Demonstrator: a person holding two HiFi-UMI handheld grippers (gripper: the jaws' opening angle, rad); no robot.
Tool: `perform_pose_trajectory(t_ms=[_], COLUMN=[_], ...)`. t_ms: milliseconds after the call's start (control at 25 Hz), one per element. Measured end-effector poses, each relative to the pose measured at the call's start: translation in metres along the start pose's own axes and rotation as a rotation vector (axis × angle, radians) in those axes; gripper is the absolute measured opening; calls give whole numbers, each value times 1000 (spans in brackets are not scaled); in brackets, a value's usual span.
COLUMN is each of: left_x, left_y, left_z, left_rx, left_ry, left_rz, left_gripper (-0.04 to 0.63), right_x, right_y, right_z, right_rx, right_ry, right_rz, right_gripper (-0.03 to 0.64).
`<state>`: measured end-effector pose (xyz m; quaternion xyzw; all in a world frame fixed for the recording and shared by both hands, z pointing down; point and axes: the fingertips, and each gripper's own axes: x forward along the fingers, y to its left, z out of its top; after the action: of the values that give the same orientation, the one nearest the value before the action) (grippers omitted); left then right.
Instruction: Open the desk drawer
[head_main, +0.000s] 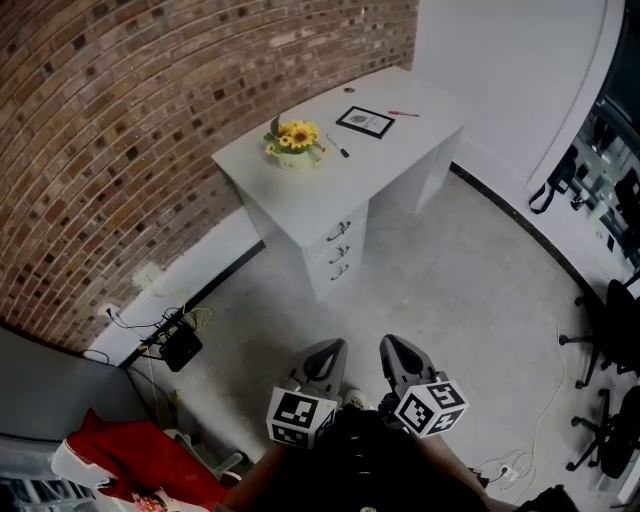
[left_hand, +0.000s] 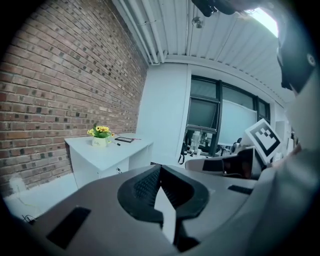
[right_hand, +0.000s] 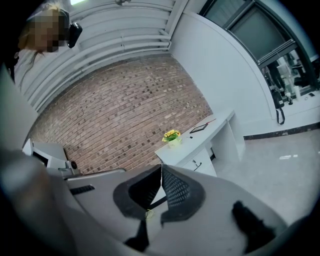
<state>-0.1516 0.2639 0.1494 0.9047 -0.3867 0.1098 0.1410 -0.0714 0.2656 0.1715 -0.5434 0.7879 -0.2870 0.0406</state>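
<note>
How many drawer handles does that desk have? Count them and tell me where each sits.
3. They run down the front of the desk at its near end: top handle, middle handle, bottom handle. The desk's far side is hidden, so more could exist.

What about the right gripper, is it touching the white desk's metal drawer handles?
Apart. The head view shows the right gripper far short of the metal drawer handles of the white desk, with bare floor between them.
</note>
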Motion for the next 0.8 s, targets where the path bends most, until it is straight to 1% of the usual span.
perform_pose_trajectory(t_ms=[200, 320, 400, 600, 800], left_x=[8, 14, 22, 46, 74], left_y=[2, 6, 10, 20, 43], left_z=[4, 0, 0, 12, 28], left_rx=[-3, -14, -14, -20, -19], left_ry=[-2, 22, 19, 8, 4], left_rz=[3, 2, -5, -27, -29], left_gripper=[8, 8, 8, 8, 8], right_x=[4, 9, 14, 33, 68], right_y=[-5, -5, -8, -24, -40], right_z=[-6, -8, -6, 7, 32], right_rx=[12, 23, 23, 24, 15], right_ry=[25, 36, 37, 35, 28], right_rz=[-3, -2, -5, -24, -35], right_gripper=[11, 12, 12, 11, 11])
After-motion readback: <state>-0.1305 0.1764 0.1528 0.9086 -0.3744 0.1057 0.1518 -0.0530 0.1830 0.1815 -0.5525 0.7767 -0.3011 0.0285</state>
